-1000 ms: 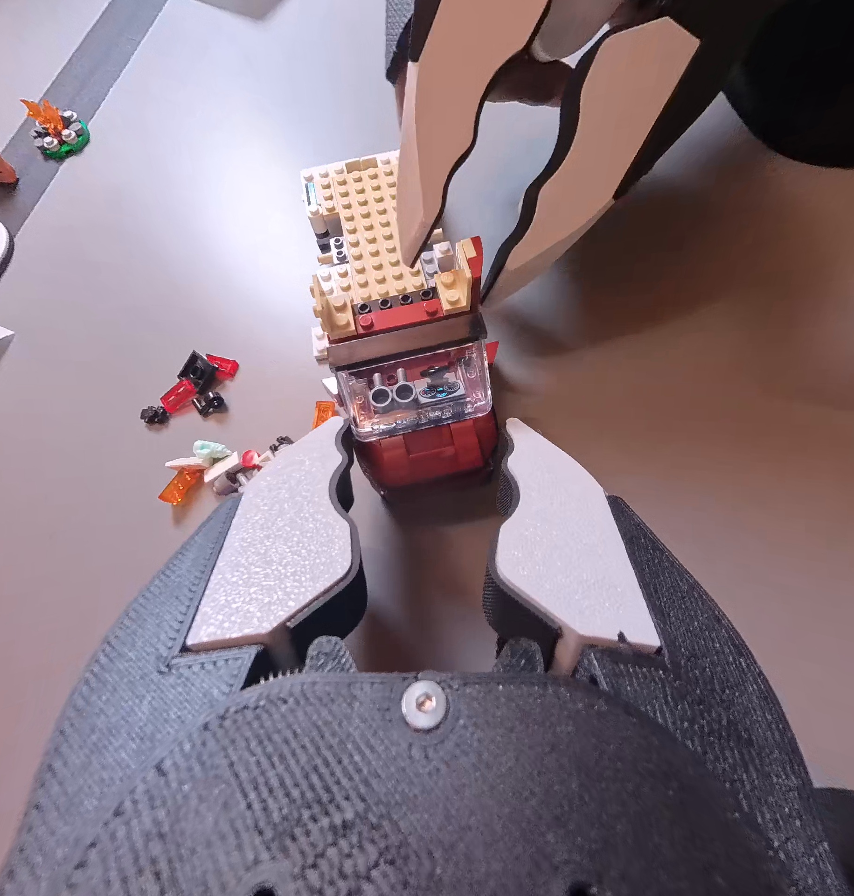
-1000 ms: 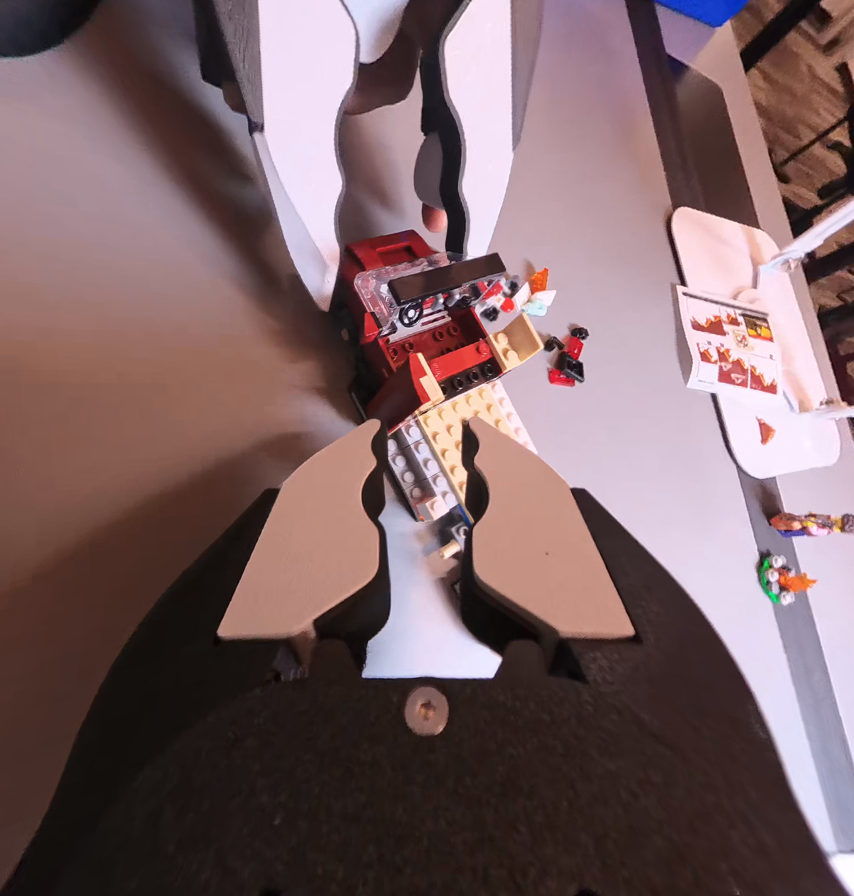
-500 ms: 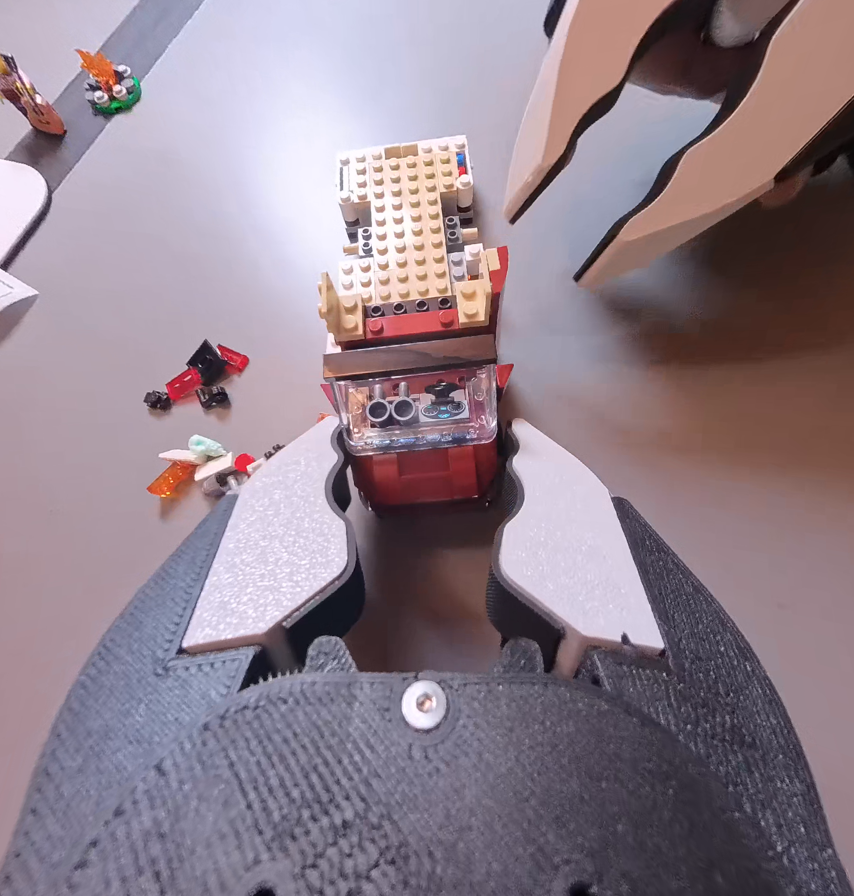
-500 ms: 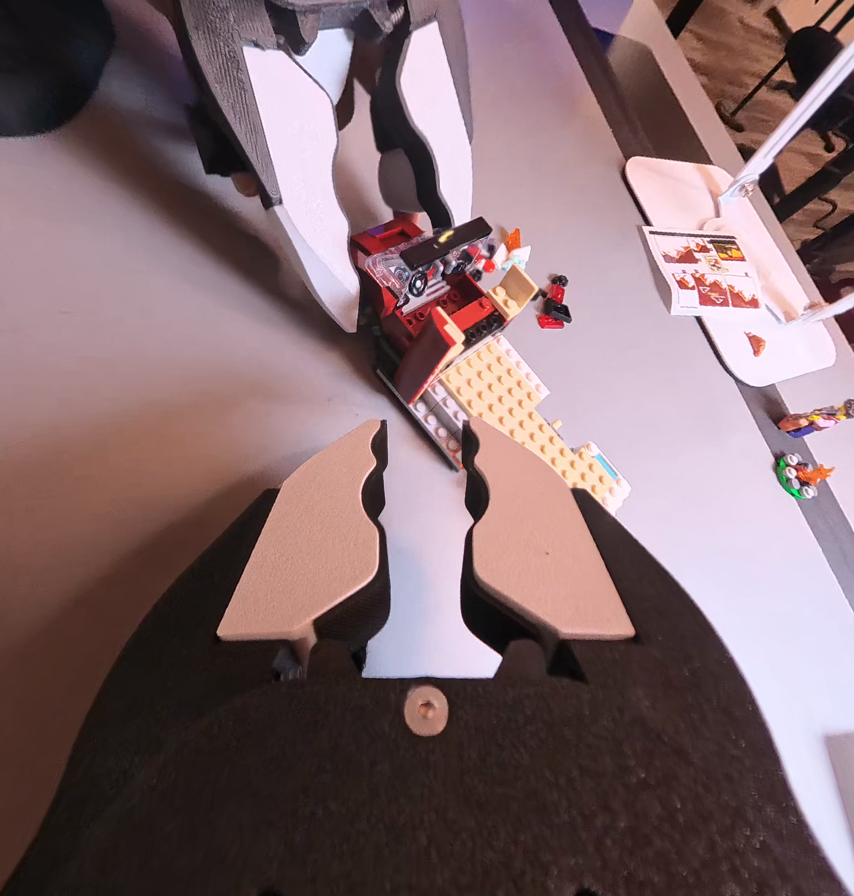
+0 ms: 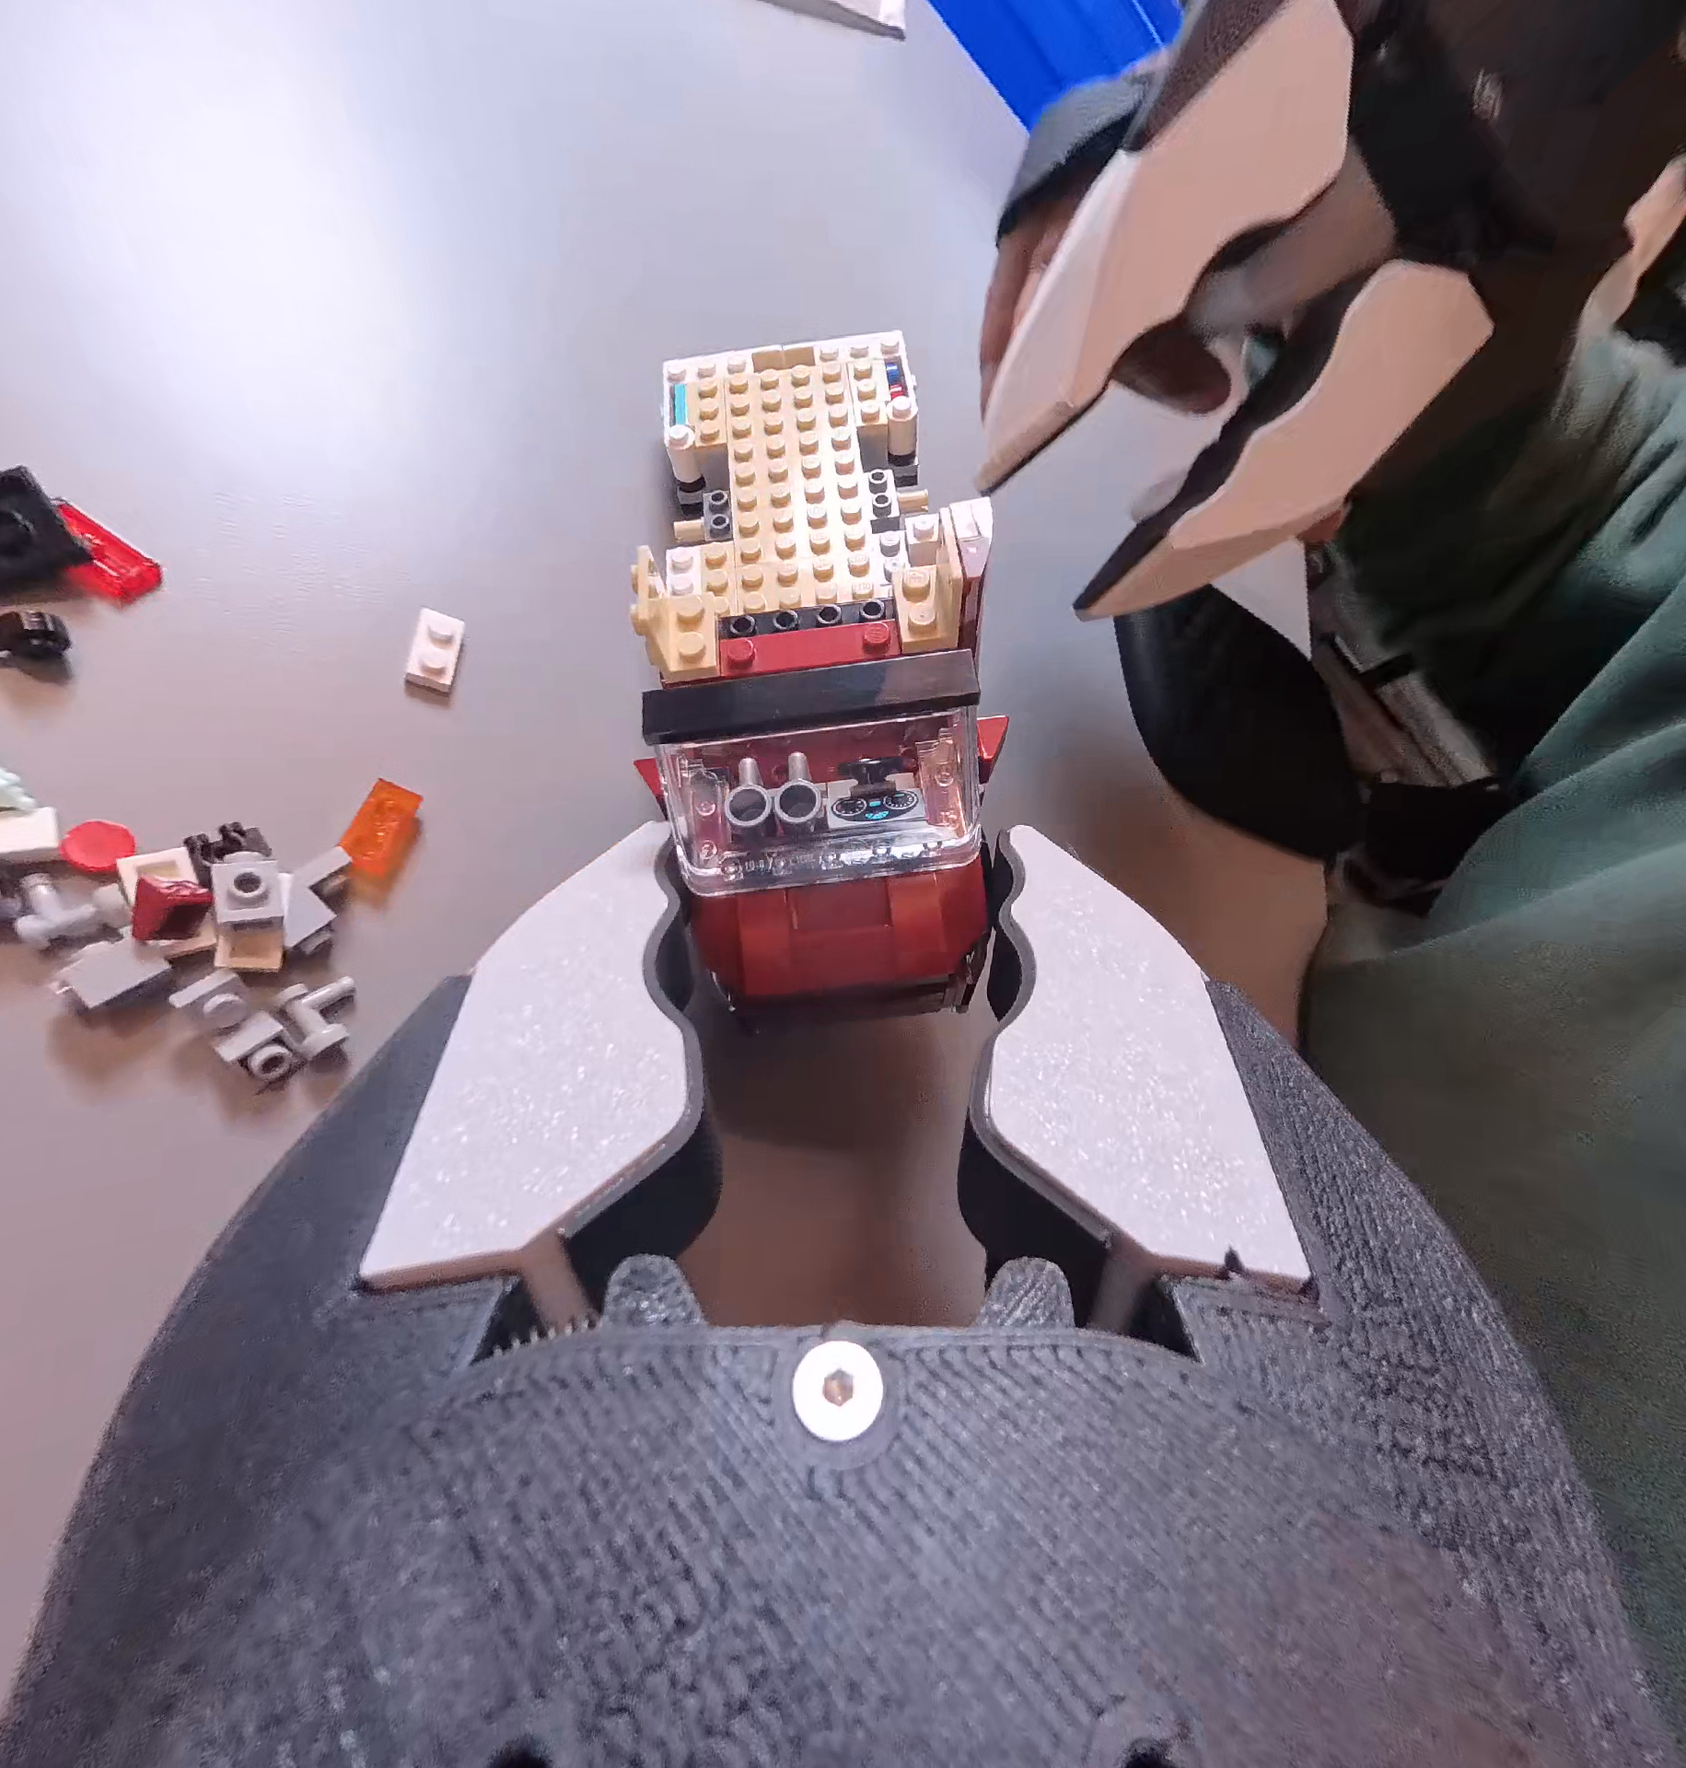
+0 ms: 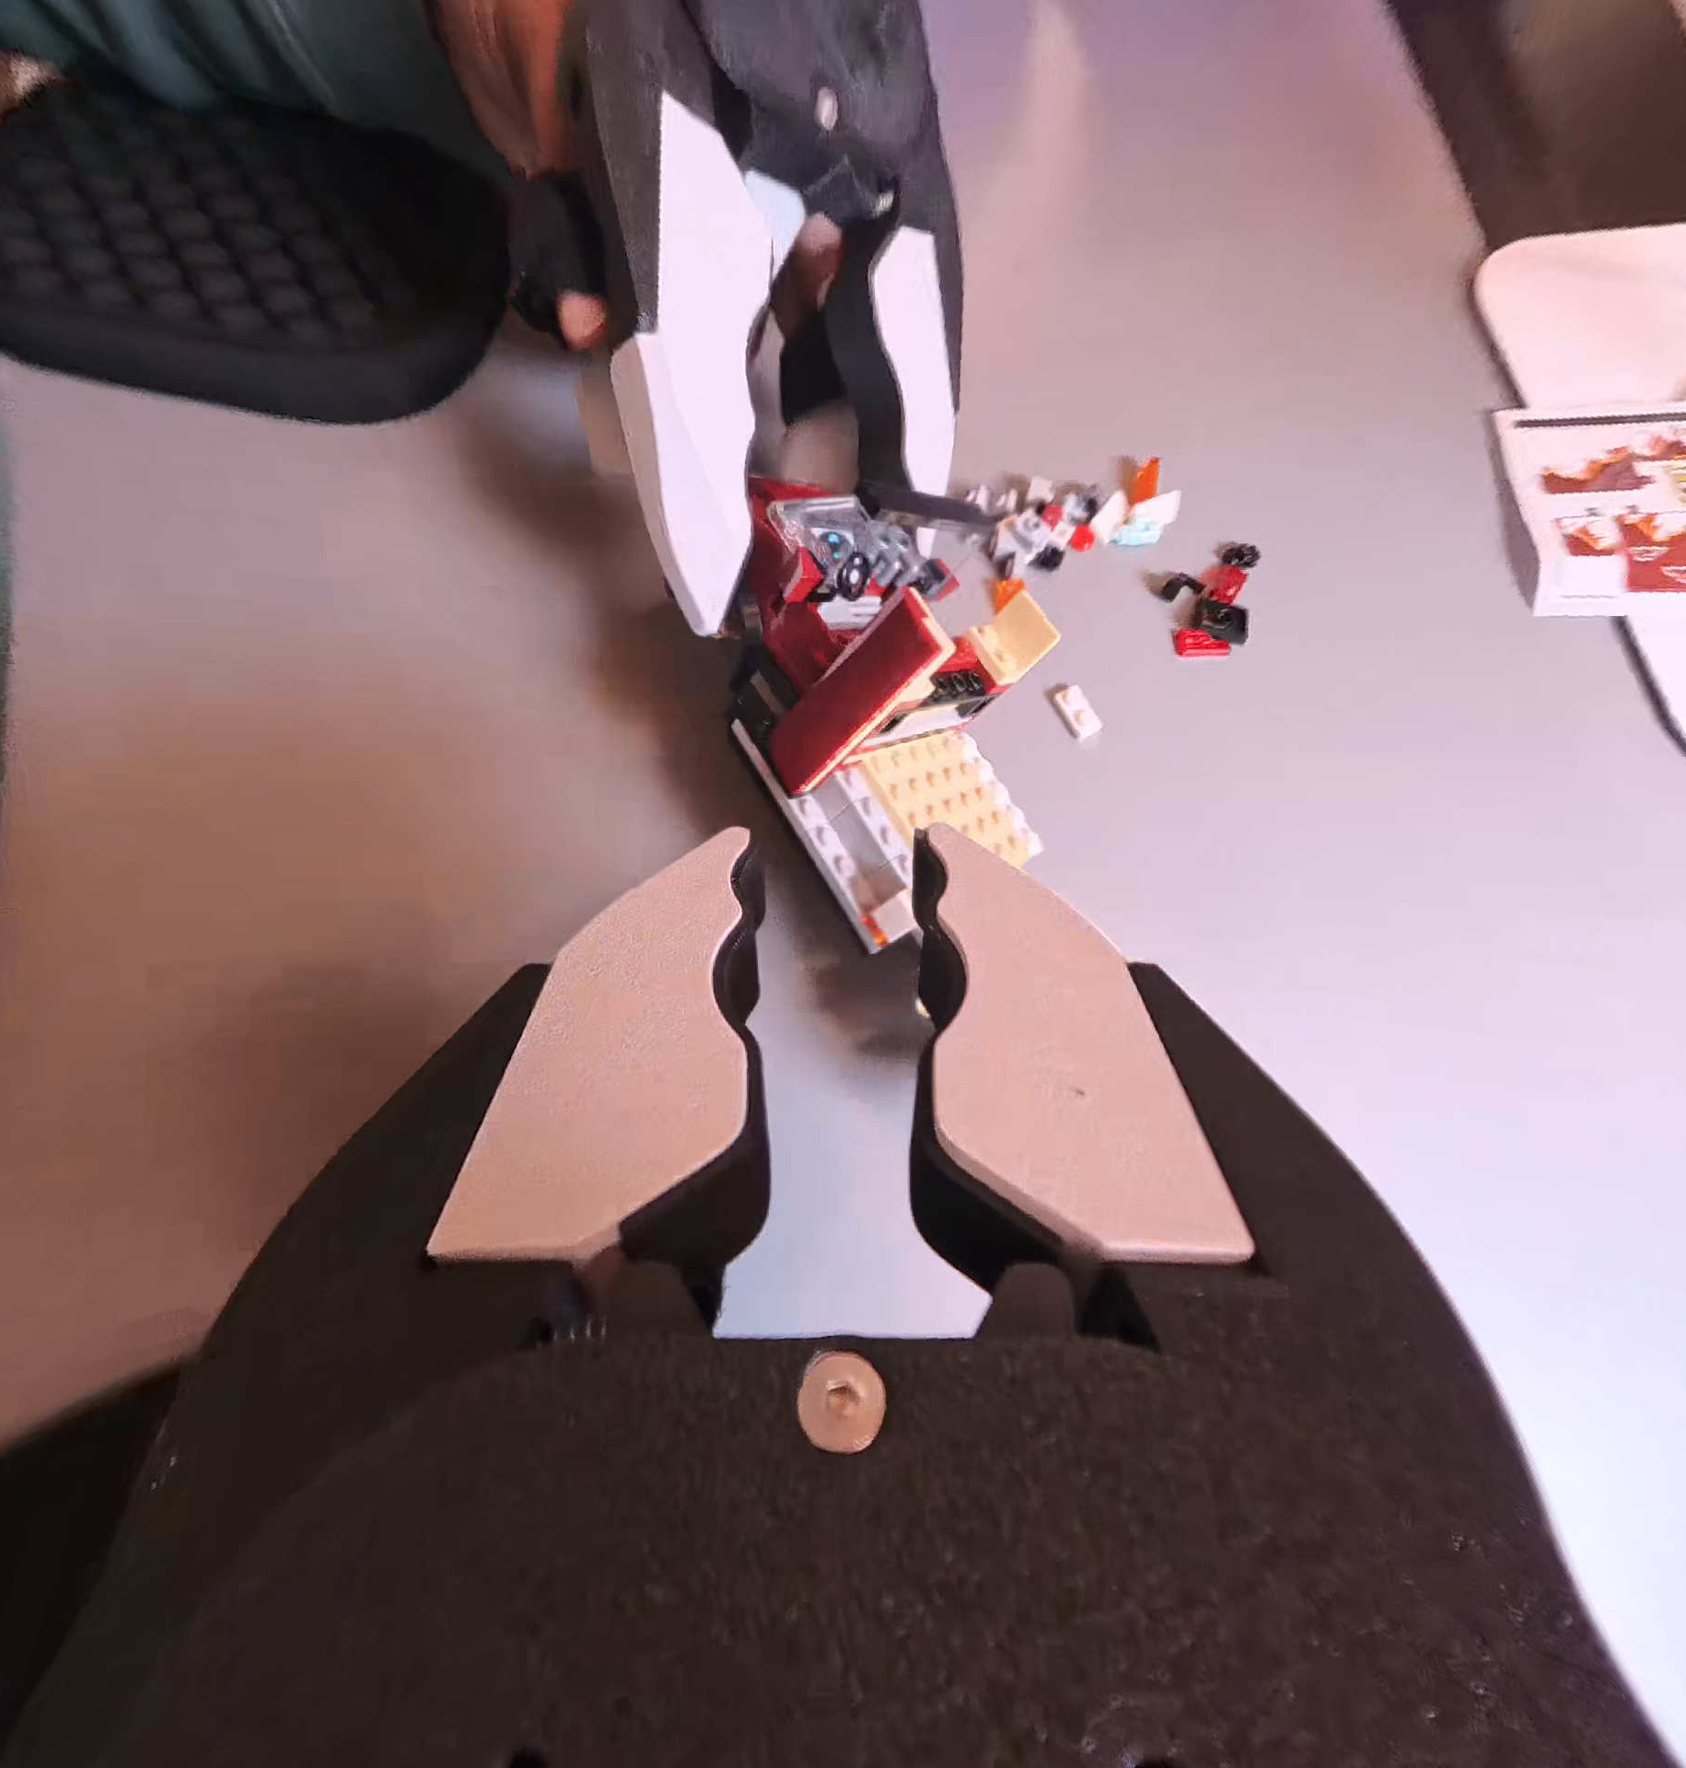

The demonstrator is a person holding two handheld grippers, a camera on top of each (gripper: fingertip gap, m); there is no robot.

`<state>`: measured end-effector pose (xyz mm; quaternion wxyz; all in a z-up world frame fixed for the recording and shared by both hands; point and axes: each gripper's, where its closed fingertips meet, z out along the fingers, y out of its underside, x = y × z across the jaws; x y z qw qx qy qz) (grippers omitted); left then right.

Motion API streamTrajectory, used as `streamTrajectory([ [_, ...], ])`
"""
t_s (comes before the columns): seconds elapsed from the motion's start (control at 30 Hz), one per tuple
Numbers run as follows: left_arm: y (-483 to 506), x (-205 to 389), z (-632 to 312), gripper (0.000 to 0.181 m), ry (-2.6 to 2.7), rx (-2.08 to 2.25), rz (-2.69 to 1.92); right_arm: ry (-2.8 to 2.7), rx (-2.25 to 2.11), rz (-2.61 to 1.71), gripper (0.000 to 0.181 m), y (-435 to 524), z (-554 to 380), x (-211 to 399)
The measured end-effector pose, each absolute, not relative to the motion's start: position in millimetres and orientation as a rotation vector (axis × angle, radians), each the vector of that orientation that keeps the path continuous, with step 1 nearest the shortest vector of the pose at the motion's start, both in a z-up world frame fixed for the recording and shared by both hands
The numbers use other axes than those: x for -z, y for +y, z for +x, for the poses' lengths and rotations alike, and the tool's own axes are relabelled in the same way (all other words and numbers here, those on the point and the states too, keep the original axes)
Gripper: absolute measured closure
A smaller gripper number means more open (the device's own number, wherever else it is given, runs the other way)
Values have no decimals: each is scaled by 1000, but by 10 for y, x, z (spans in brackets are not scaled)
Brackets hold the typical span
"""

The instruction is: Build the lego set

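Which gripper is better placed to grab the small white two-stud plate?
Right. The right gripper is open and empty, while the left gripper clamps the dark red truck model; the white plate lies loose.

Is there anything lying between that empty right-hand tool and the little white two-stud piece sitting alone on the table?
Yes, partly. The right tool, open and empty, hovers at the tan rear end of the lego truck. The white two-stud plate lies beyond, beside the truck, so its bed sits partly across a straight reach. Coming from above looks clear.
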<state>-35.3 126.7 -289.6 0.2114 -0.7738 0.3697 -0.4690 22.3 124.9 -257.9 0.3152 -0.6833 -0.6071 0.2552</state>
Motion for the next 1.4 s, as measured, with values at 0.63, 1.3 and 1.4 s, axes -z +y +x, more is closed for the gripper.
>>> streamTrajectory([
  [0.63,1175,2993,-272,120,1125,1263,-2119,-2005,-830,-2016,156,1178,36,2891],
  [1.3,1167,3010,-271,120,1166,1245,-2097,-2077,-762,-2038,158,1169,29,2916],
  [1.4,1168,3009,-270,120,1166,1248,-2096,-2087,-757,-2041,159,1175,28,2916],
])
